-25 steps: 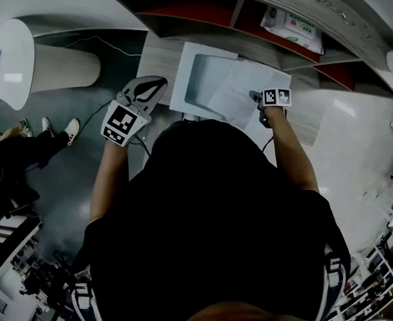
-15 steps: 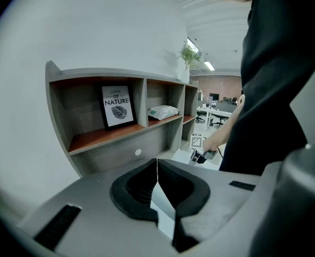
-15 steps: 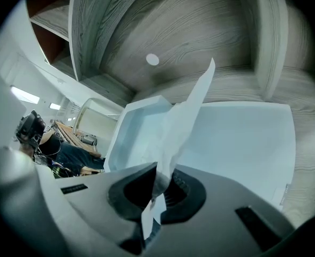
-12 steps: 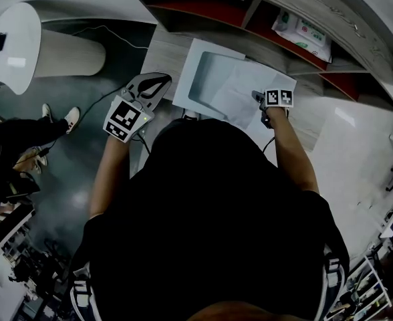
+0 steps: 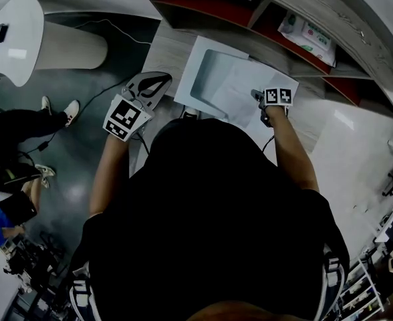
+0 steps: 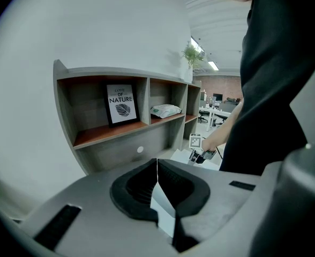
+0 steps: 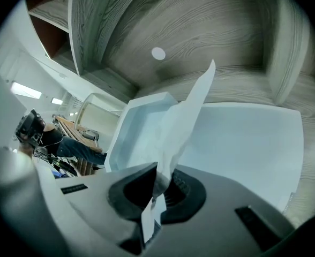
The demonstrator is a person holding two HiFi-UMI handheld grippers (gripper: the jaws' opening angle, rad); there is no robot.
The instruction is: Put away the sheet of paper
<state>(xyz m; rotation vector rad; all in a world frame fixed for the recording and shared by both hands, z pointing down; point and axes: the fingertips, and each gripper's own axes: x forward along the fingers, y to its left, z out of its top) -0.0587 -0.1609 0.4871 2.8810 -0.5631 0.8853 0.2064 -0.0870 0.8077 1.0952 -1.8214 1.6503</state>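
Your right gripper point(image 7: 158, 178) had its fingers clamped on the near edge of the sheet of paper point(image 7: 187, 122). The sheet rose from them creased and half on edge, with its far corner pointing up and away from you. It hung over the white tray point(image 7: 120, 138), above the right part of it. The tray's sunken well lay open to the left of the sheet. I couldn't tell whether the paper's lower side touched the tray anywhere.

The tray sat on the grey wood-grain desk point(image 5: 163, 52), close in front of the shelf point(image 6: 109, 134) at the far side.

Your left gripper point(image 6: 157, 170) had its fingers together at the tips with nothing between them. You held it over the left edge of the desk, just left of the tray and clear of both the tray and the paper. Its fingers pointed towards the far right, so your right gripper and forearm showed beyond them.

On the shelf, a framed print point(image 6: 121, 105) stood upright in the left compartment. A white soft pack point(image 6: 165, 110) lay in the compartment to its right. A small green plant point(image 6: 191, 55) stood on top of the shelf towards the right.

Away to the left, on the dark floor, another person's legs point(image 5: 29, 122) stretched out beside a white round table point(image 5: 13, 39).
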